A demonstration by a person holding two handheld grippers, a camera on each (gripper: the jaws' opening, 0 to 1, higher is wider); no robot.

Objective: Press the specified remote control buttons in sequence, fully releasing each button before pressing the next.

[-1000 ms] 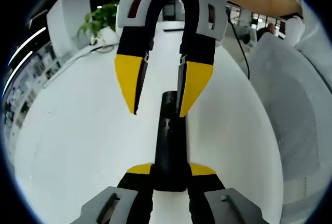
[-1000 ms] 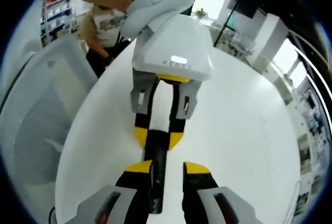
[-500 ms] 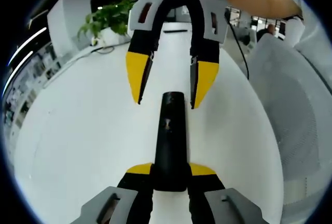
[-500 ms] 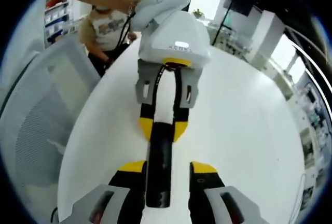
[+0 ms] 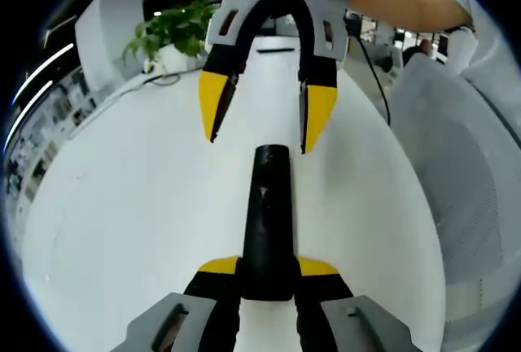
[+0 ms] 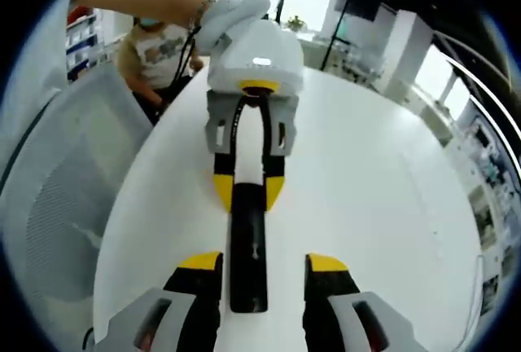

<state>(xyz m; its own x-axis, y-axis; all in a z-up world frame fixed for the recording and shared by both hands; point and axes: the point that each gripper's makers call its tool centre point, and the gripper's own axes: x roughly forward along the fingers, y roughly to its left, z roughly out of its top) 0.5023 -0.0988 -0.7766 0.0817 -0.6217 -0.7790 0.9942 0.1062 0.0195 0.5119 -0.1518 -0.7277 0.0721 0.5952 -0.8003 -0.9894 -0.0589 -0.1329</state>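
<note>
A long black remote control (image 5: 267,213) lies lengthwise on the white table (image 5: 122,205). My left gripper (image 5: 269,266) is shut on its near end, one yellow fingertip on each side. My right gripper (image 5: 260,142) comes down from the top of the left gripper view, open, its yellow tips hanging just beyond the remote's far end and apart from it. In the right gripper view the remote (image 6: 248,246) runs between my right gripper's (image 6: 262,262) spread jaws, which do not touch it. At its far end sits the left gripper (image 6: 248,197), held by a person's hand.
A grey mesh chair (image 5: 456,173) stands beside the table; it is also in the right gripper view (image 6: 57,197). A potted plant (image 5: 167,30) and a cable sit at the table's far edge. A person (image 6: 159,50) stands behind the chair.
My right gripper has drawn up and back from the remote; a second ago one fingertip was down at its far end. The left gripper's hold on the remote is unchanged.
</note>
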